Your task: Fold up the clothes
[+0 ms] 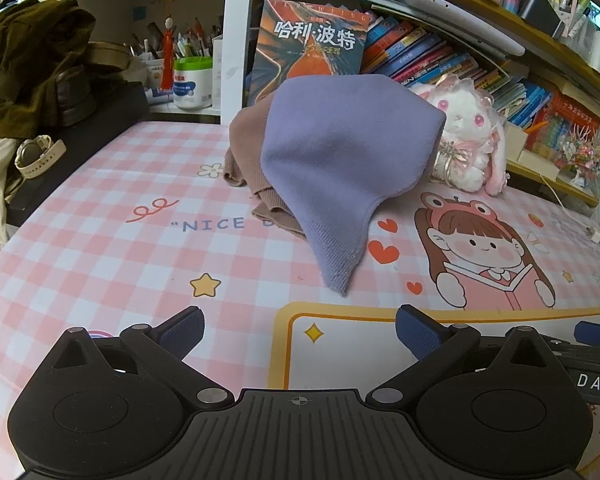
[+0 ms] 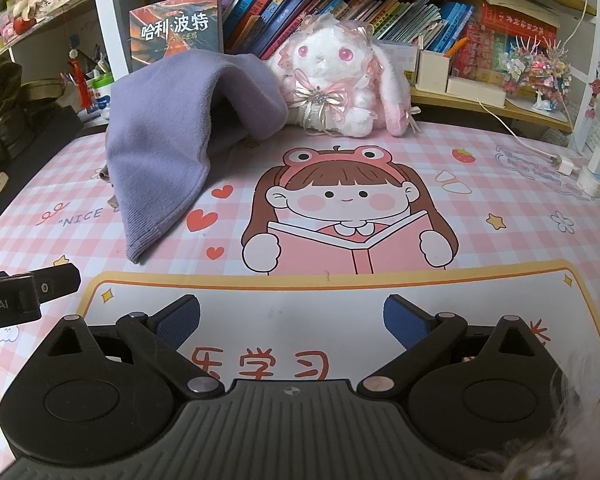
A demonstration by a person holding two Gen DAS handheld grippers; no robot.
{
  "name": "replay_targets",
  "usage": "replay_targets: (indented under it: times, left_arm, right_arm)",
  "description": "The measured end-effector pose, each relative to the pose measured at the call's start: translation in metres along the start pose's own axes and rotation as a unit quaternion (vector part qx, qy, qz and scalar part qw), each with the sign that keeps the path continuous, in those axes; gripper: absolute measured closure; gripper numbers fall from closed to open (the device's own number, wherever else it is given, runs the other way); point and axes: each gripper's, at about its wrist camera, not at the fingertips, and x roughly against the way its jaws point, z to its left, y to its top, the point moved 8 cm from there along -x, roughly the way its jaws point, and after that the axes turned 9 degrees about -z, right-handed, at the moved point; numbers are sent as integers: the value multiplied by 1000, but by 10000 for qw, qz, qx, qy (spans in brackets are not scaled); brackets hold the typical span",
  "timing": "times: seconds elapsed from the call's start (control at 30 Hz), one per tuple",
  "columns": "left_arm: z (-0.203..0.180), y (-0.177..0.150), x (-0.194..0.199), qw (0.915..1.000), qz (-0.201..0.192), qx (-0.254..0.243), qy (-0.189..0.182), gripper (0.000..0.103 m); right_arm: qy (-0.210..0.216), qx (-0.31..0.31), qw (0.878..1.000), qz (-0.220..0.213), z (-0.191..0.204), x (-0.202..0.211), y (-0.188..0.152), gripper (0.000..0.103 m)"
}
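Left tool (image 1: 300, 330), right tool (image 2: 292, 318) — both spread wide, nothing held. Purple cloth (image 1: 332, 160) — heaped over a brown garment (image 1: 248, 148), ahead of the left tool, ahead-left of the right, on the tabletop (image 1: 100, 248). Advice: pinch the near hanging corner, draw it flat before folding.

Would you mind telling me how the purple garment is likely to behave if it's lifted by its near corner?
The purple garment is probably floppy: it drapes in soft folds over the brown garment. It looks light, so lifting may drag it off. Its ribbed corner should grip well.
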Motion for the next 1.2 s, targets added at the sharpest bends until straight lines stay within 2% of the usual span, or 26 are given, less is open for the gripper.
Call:
replay_targets:
  times: [0.27, 0.43, 0.6, 0.77, 0.87, 1.0, 1.2]
  left_arm:
    - [-1, -2, -2, 10000, 76, -37, 6, 0]
    - [-6, -5, -3, 9997, 118, 5, -201, 1]
    - [-14, -6, -9, 9996, 139, -68, -246, 1]
    - [-31, 2, -21, 9987, 50, -378, -329, 1]
    - [-46, 13, -30, 9972, -100, -586, -459, 5]
    - [-65, 34, -51, 9947, -337, -924, -305, 8]
    - [-89, 63, -90, 9847, -760, -1539, 314, 8]
  right_arm:
    - [10, -26, 10000, 22, -1, -1, -1, 4]
    - [14, -50, 10000, 74, -3, -3, -3, 4]
    - [-6, -155, 9998, 98, -13, -7, -5, 4]
    - [-13, -463, 9989, -22, -34, -11, 3, 4]
    - [-26, -682, 9976, -77, -50, -14, 10, 4]
    - [-97, -1027, 9946, -139, -75, -20, 20, 4]
    - [-174, -1546, 9878, -106, -112, -29, 29, 4]
